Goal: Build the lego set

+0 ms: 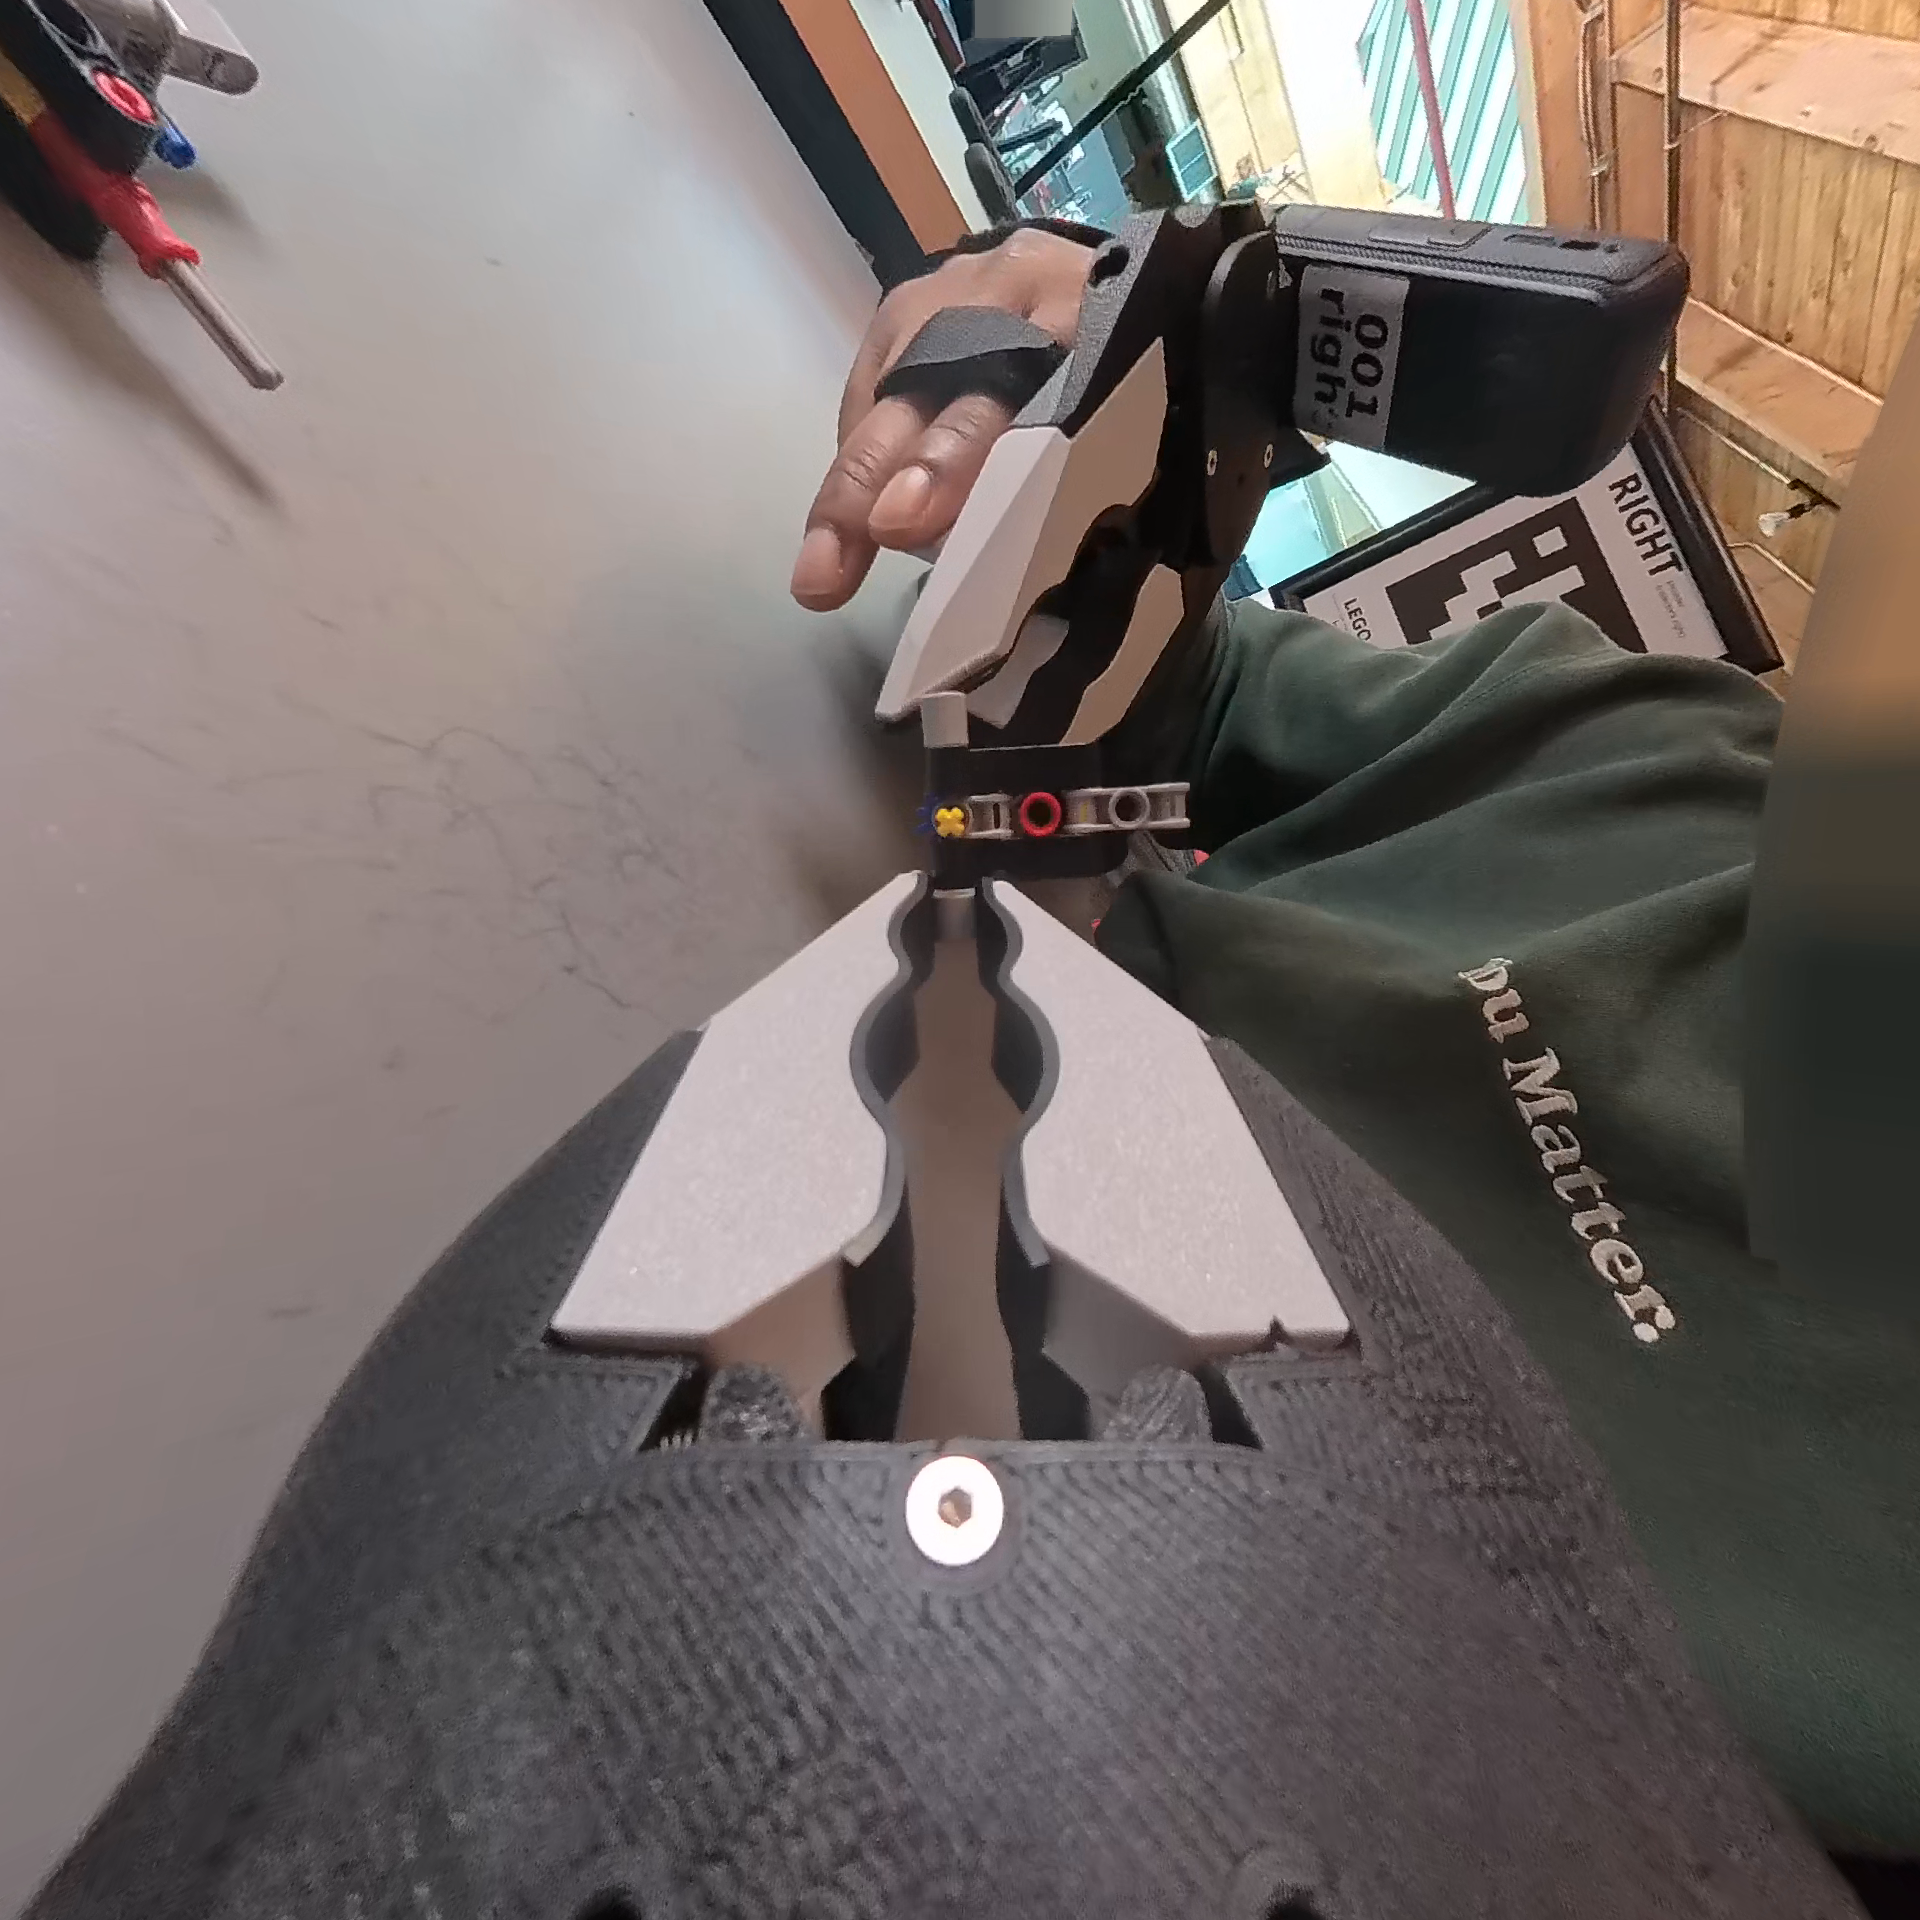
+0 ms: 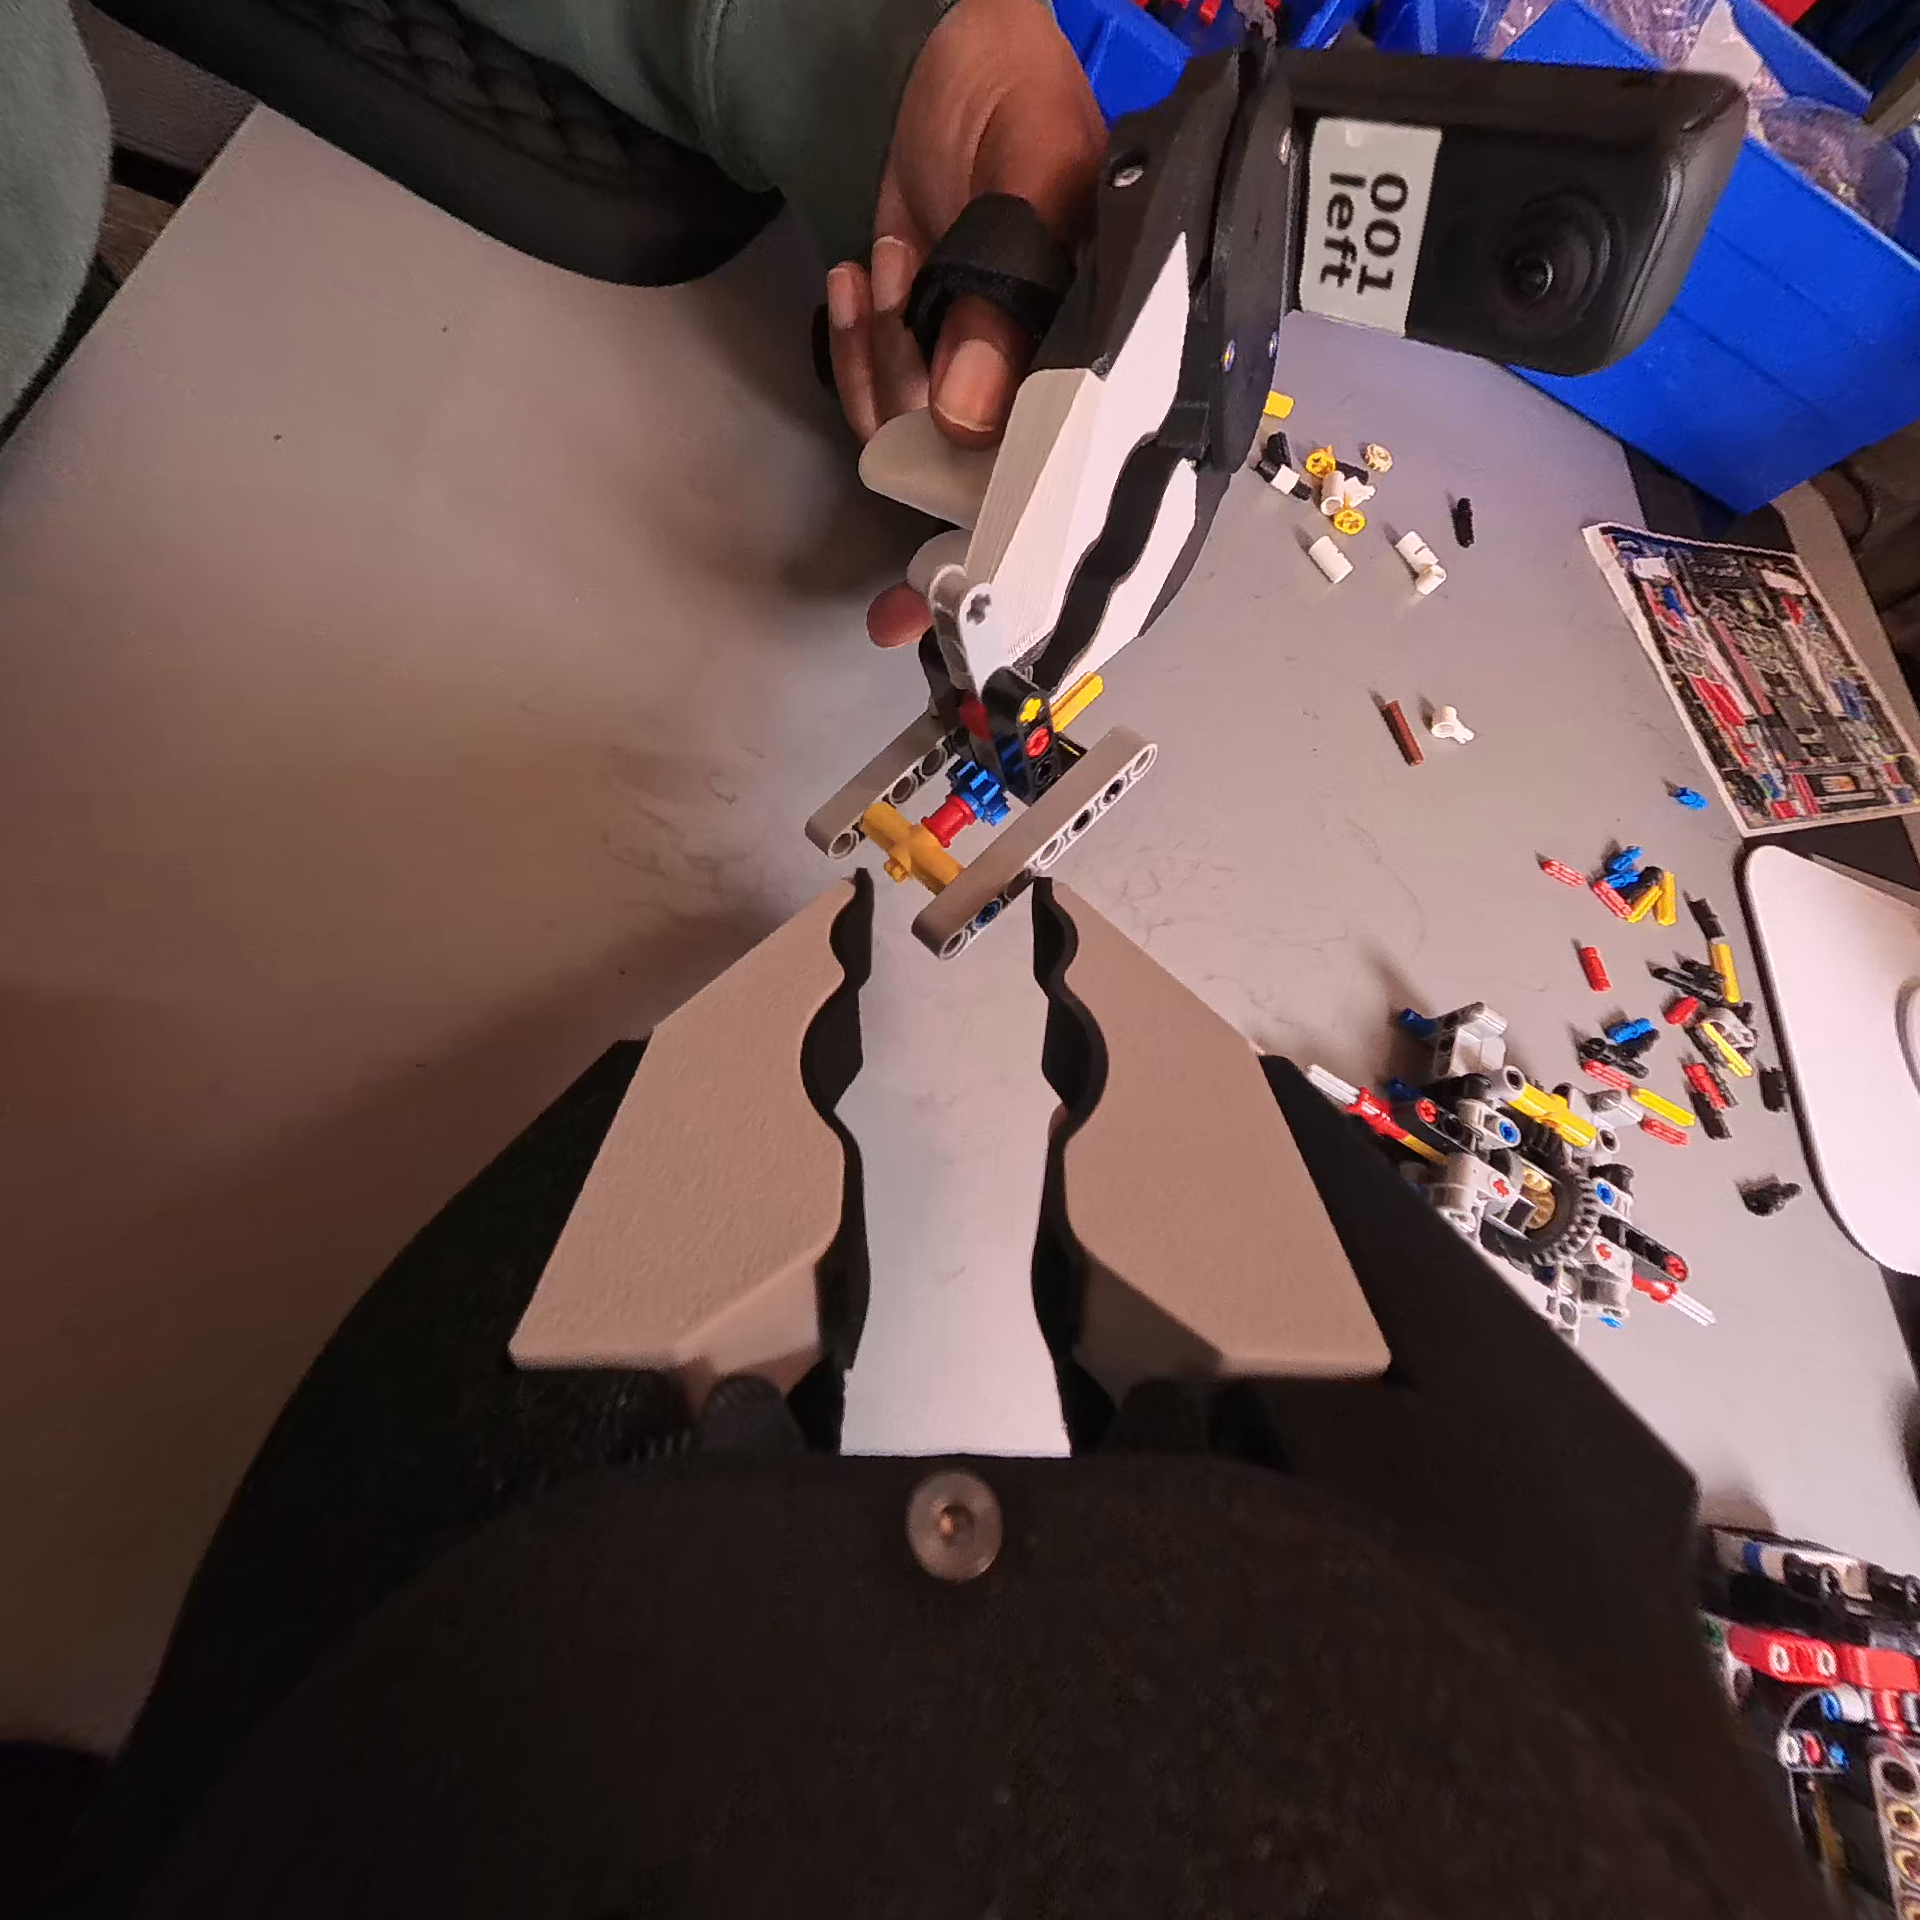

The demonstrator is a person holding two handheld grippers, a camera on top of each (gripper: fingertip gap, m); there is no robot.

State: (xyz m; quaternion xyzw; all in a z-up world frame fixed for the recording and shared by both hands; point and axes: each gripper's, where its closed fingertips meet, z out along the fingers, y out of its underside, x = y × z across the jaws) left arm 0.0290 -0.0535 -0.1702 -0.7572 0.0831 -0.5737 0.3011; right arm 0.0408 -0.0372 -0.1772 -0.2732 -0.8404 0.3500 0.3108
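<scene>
My left gripper (image 1: 951, 894) is shut on a grey pin (image 1: 951, 920) at the end of a small brick assembly (image 1: 1039, 816) with a black block, a grey beam, a red ring and a yellow cross axle. The right wrist view shows the same assembly (image 2: 977, 800), two grey beams joined by yellow, red and blue parts, hanging from the left gripper (image 2: 971, 634) above the grey table (image 2: 416, 623). My right gripper (image 2: 948, 894) is open. The end of one grey beam (image 2: 977, 914) lies between its fingertips, and the pads do not press on it. The right gripper also shows in the left wrist view (image 1: 987, 722), at the assembly's far side.
Loose small bricks (image 2: 1340, 499) and more (image 2: 1662, 997) lie scattered on the table at the right. A larger built model (image 2: 1538, 1174), a printed booklet (image 2: 1756, 675), blue bins (image 2: 1714, 343) and a white object (image 2: 1839, 1039) are there too. A red-handled tool (image 1: 156, 229) lies far left. The tips of both grippers are at nearly the same place.
</scene>
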